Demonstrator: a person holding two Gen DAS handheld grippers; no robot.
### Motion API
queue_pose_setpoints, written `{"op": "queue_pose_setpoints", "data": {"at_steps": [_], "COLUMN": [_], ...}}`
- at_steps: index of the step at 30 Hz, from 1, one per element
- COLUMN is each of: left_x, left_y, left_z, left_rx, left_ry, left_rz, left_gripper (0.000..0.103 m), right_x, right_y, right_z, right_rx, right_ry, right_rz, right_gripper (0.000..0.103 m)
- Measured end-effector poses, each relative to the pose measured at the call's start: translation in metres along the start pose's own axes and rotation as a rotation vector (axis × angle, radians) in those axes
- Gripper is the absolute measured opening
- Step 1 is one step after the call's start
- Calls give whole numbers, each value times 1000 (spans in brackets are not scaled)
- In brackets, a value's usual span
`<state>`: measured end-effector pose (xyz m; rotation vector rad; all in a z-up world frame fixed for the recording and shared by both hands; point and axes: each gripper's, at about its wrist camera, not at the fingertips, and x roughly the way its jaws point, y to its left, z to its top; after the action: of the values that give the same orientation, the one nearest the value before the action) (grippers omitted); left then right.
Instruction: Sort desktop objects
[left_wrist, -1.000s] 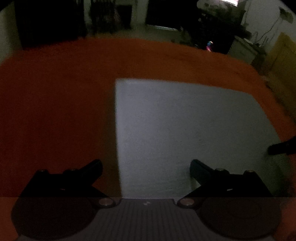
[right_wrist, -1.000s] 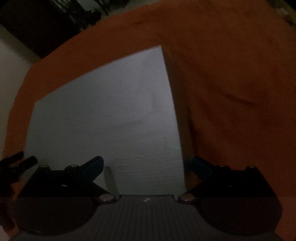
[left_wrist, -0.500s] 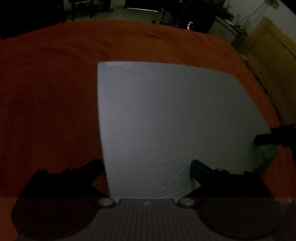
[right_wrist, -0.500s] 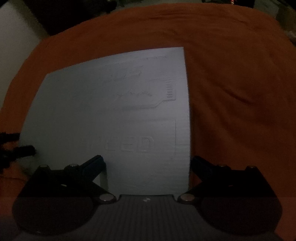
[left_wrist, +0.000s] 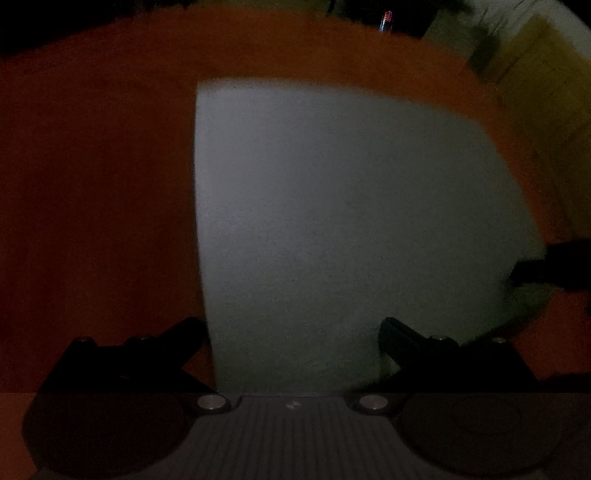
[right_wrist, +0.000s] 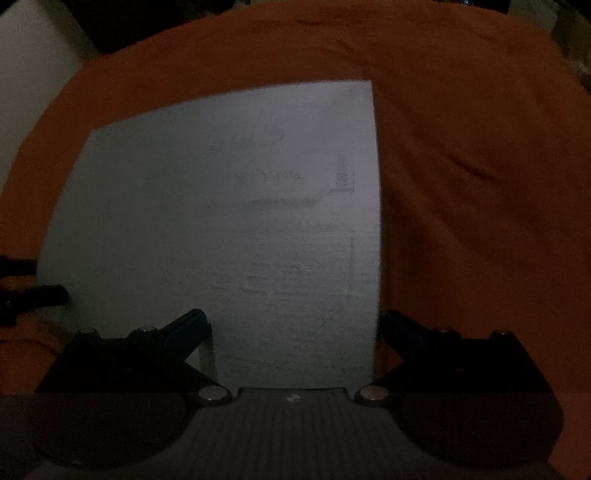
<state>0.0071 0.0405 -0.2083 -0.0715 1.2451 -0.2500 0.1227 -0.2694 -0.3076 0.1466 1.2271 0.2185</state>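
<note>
Both claws gape empty over the white sheet (right_wrist: 221, 221) on the orange cloth (right_wrist: 461, 147) — left claw (left_wrist: 291, 332), right claw (right_wrist: 293, 325); pinch opposite edges evenly.

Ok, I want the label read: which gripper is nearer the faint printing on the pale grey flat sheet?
Right. The right gripper sits just before the printing; the left gripper is at the sheet's opposite edge.
</note>
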Motion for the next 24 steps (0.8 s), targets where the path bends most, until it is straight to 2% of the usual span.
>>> {"op": "queue_pose_setpoints", "data": {"at_steps": [2, 8, 9, 10, 12, 15, 16, 17, 18, 20, 22, 24], "left_x": [3, -12, -19, -26, -39, -45, -45, -43, -41, -42, -44, -39], "left_y": [1, -5, -8, -10, -16, -33, -39, -45, -50, -56, -63, -76], "left_z": [1, 13, 19, 24, 34, 42, 44, 43, 45, 44, 43, 45], "left_rx": [-5, 55, 55, 54, 45, 33, 32, 25, 7, -30, -25, 8], "left_ry": [2, -24, -57, -91, -173, -256, -278, -278, -271, -277, -306, -312], "left_rz": [-1, 35, 27, 17, -13, 41, 73, 107, 143, 165, 175, 209], "left_gripper": [103, 102, 102, 102, 102, 103, 103, 103, 103, 102, 102, 102], "right_x": [4, 0, -4, -9, -15, -13, -14, -17, -19, -22, -23, -21], "right_y": [-4, -3, -1, 3, 19, 49, 59, 65, 65, 61, 63, 66], "right_z": [-17, -2, 1, 6, 20, 45, 49, 50, 51, 49, 49, 49], "right_rx": [29, 73, 86, 99, 117, 62, 44, 63, 109, 210, 245, 225], "right_ry": [4, -15, -33, -61, -88, -24, -21, -38, -59, -86, -118, -153], "right_rz": [4, -29, -41, -70, -192, -327, -323, -276, -206, -78, -61, -63], "right_gripper": [103, 103, 103, 103, 103, 103, 103, 103, 103, 103, 103, 103]}}
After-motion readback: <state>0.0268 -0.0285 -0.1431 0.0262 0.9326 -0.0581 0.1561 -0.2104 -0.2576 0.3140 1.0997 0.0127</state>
